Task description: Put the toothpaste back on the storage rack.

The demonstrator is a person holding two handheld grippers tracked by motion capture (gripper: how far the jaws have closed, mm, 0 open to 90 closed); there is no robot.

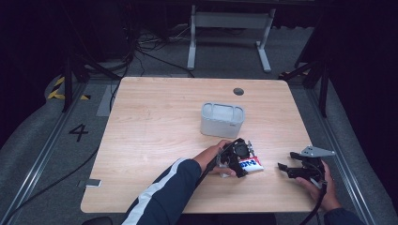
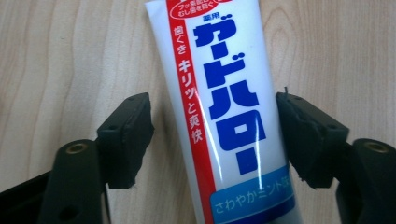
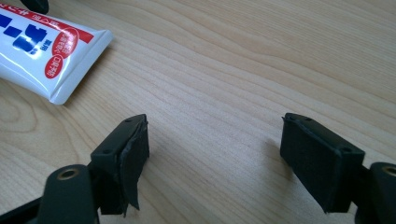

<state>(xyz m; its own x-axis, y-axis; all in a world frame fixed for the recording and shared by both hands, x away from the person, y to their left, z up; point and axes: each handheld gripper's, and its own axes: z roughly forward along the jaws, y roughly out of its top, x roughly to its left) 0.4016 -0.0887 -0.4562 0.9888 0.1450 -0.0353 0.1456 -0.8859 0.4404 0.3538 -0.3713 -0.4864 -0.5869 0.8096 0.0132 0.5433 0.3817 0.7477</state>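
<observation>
A white toothpaste tube [image 2: 224, 116] with a red stripe and blue Japanese lettering lies flat on the wooden table [image 1: 155, 140], near the front edge. My left gripper [image 2: 215, 116] points down over the tube [image 1: 251, 164], one jaw on each side. The right-hand pad [image 2: 299, 135] sits against the tube's edge, while the left-hand pad [image 2: 133, 135] stands a little off it. From above, the left gripper [image 1: 238, 161] covers part of the tube. My right gripper [image 1: 284, 167] rests to the right, open, with bare wood between its jaws [image 3: 215, 135]. The tube's flat crimped end [image 3: 46, 51] lies beyond them.
A grey rectangular container [image 1: 222, 119] stands upright behind the tube near the table's middle. A dark round grommet [image 1: 238, 91] sits near the far edge. Cables trail on the floor to the left, and a white desk frame [image 1: 230, 28] stands beyond the table.
</observation>
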